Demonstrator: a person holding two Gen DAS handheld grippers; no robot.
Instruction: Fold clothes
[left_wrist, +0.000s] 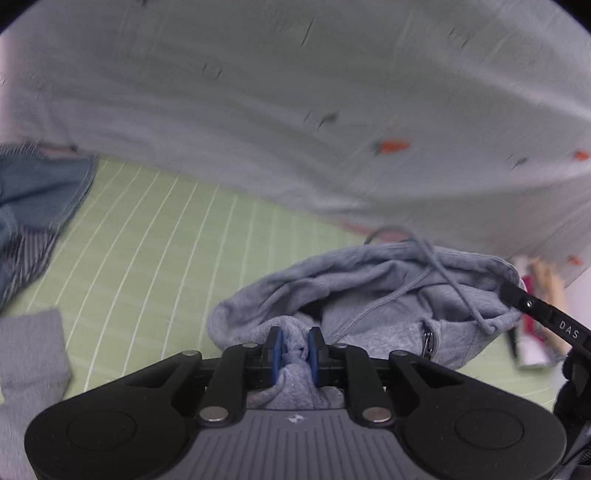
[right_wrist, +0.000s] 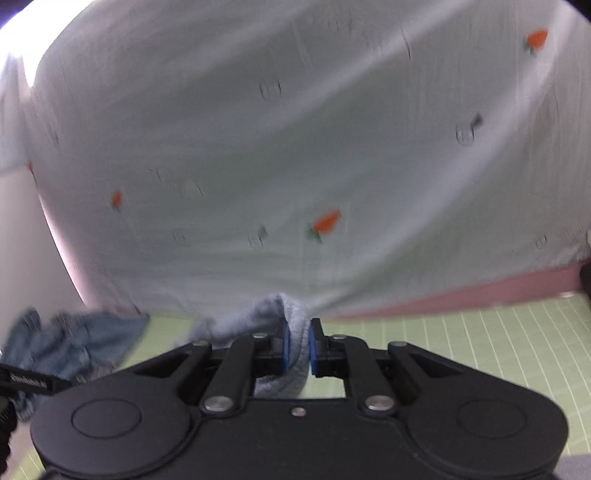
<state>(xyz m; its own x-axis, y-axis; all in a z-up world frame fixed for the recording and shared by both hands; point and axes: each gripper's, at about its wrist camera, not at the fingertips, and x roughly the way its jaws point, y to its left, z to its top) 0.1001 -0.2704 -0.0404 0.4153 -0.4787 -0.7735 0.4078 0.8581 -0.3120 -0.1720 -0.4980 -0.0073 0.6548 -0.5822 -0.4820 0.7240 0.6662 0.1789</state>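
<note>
A grey zip hoodie (left_wrist: 373, 295) with drawstrings hangs bunched over the green gridded mat (left_wrist: 155, 236). My left gripper (left_wrist: 295, 347) is shut on a fold of its grey fabric, hood and zipper just beyond the blue pads. In the right wrist view the same grey hoodie (right_wrist: 258, 314) is pinched between the pads of my right gripper (right_wrist: 298, 347), which is shut on it. The other gripper's black finger (left_wrist: 546, 317) shows at the right edge of the left wrist view. Part of the hoodie, a sleeve perhaps, lies at the lower left (left_wrist: 29, 354).
A person's pale shirt with small orange prints (right_wrist: 295, 147) fills the background of both views, close behind the mat. A blue striped garment (left_wrist: 33, 206) lies crumpled on the left of the mat, also seen as blue cloth (right_wrist: 74, 343). Small items (left_wrist: 535, 314) lie at the right edge.
</note>
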